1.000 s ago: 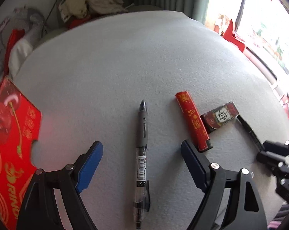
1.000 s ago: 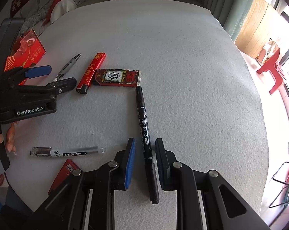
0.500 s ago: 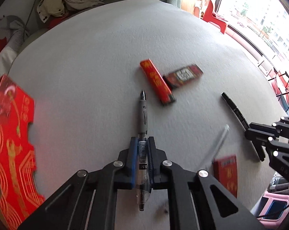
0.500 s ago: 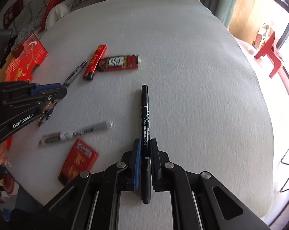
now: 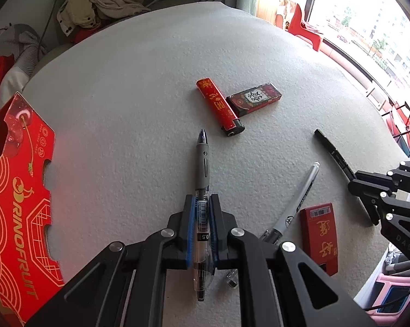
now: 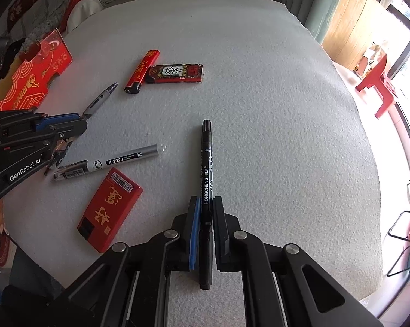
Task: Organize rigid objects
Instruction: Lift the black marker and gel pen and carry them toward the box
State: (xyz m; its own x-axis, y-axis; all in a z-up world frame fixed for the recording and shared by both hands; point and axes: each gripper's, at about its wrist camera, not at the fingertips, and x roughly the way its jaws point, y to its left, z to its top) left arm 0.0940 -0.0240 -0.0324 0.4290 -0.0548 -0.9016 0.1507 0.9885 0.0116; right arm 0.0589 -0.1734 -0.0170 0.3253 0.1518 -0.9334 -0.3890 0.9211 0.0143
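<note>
Above the white table (image 5: 150, 81), both claws, earlier open, now grip pens: left claw (image 5: 202, 212) gel pen (image 5: 202, 169), right claw (image 6: 205, 212) marker (image 6: 207, 158)

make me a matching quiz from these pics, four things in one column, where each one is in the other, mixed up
Things:
1. grey pen
2. black marker
3. lighter
4. silver pen

Places:
A. lying beside the dark patterned box
B. clamped in the right claw
C. lying free next to the red packet
D. clamped in the left claw

Pairs: 1-D, 2-B, 3-A, 4-C
</note>
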